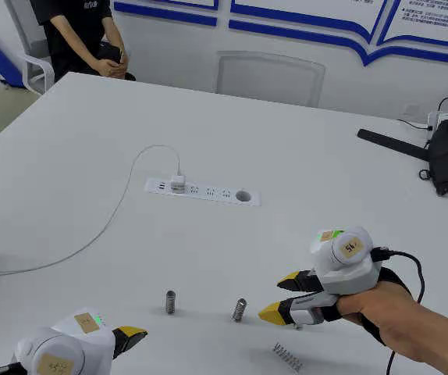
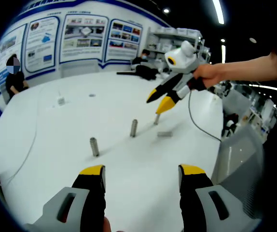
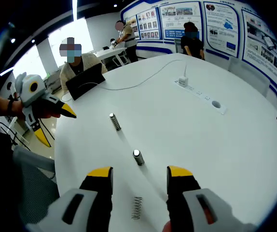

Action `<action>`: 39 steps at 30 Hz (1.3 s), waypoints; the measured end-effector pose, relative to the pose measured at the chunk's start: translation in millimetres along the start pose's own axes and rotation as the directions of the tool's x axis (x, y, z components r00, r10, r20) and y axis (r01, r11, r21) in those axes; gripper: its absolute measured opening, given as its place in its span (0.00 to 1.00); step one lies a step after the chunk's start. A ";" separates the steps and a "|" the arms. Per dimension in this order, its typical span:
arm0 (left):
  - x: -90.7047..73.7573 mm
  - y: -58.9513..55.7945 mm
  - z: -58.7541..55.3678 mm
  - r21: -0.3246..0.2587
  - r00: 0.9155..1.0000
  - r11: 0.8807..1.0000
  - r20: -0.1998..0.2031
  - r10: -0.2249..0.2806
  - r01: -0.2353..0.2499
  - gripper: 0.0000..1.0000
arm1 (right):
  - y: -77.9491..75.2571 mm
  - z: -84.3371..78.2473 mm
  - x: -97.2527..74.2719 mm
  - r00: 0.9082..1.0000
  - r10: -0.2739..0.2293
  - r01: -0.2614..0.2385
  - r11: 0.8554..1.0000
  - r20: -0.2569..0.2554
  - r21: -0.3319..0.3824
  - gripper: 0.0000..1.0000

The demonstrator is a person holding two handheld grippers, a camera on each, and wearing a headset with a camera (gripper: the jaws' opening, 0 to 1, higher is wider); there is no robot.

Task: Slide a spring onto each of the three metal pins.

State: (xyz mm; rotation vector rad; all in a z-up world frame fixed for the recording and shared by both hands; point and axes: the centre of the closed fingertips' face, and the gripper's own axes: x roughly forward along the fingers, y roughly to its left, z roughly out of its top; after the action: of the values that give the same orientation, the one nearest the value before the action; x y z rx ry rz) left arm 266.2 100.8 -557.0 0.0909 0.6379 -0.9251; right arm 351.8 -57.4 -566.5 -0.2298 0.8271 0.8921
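Left gripper [image 2: 141, 171] is open, empty. Left pin [image 1: 170, 301] and middle pin [image 1: 240, 309] look already sprung. A loose spring [image 1: 287, 357] lies flat near the right gripper [image 1: 277, 297], also open and empty. By my reckoning, the third pin's spring remains.

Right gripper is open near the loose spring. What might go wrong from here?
The spring lies flat on the smooth table, so it may roll or pop out when the right gripper pinches it. The nearest pin stands just beyond the jaws; a careless sweep could knock it.
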 end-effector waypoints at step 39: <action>14.8 0.1 12.6 0.006 1.000 1.000 -0.010 -0.015 0.015 0.65 | 11.4 -74.7 -77.0 0.973 -0.165 0.122 0.961 0.162 0.247 0.72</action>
State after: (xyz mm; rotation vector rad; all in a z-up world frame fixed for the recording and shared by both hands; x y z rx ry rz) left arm 278.6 86.0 -554.9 0.0961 0.6463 -0.9419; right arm 275.7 -133.6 -559.8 0.0008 0.7286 0.6595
